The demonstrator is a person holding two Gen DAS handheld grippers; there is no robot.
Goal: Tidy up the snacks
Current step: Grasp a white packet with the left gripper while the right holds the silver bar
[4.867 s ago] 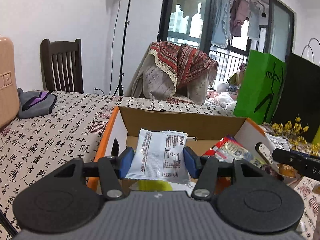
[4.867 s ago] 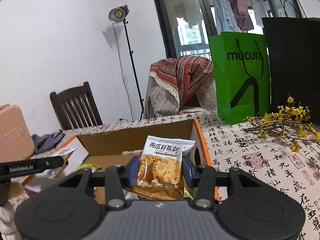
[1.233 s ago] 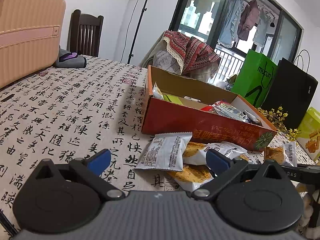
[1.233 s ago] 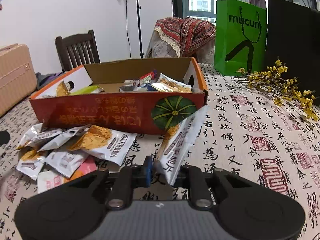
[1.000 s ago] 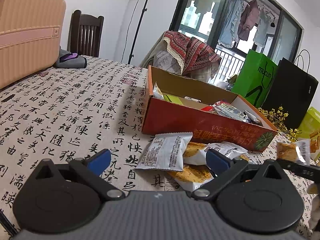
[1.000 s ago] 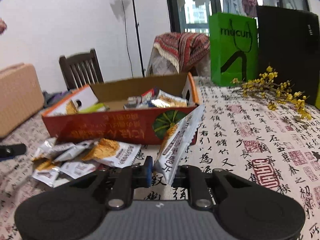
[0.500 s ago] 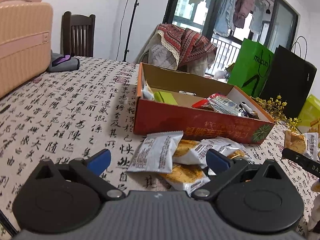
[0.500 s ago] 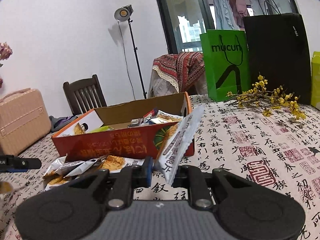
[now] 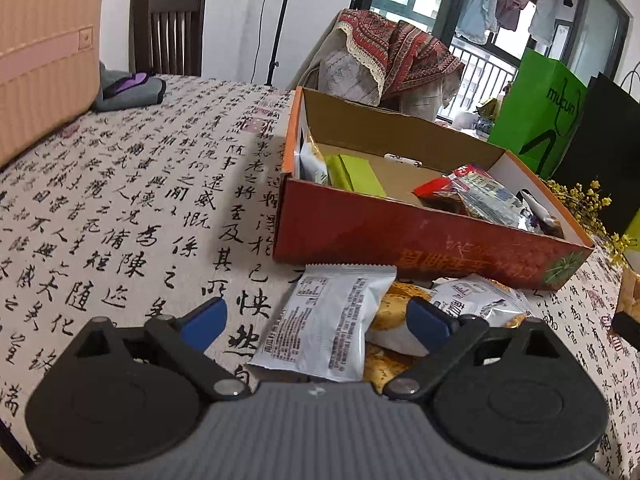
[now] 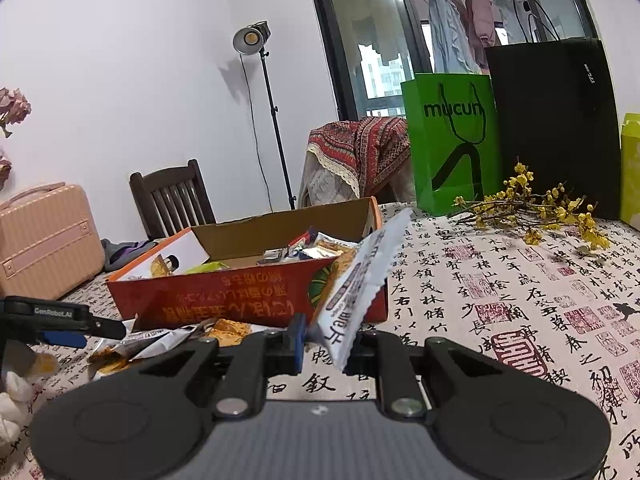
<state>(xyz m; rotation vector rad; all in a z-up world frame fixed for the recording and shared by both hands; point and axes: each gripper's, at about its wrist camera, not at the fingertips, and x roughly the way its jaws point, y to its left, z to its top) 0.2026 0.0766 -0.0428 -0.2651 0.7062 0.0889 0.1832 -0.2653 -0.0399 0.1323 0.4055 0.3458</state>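
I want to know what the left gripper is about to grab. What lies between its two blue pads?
In the left wrist view, a white snack packet lies flat on the tablecloth between the left gripper's open pads, untouched.

Red-orange box (image 9: 400,236) with a green pumpkin print at 3 o'clock; beige tablecloth (image 9: 120,208) bears black calligraphy; silver-white packet (image 9: 328,320).

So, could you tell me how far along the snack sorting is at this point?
Done: several packets already lie in the orange box. In hand: the right tongs are shut on a white snack packet, not yet in the box. The left tongs, jaws just been closing slightly, stand open around a white packet without gripping it. Left: the pile of packets on the tablecloth before the box.
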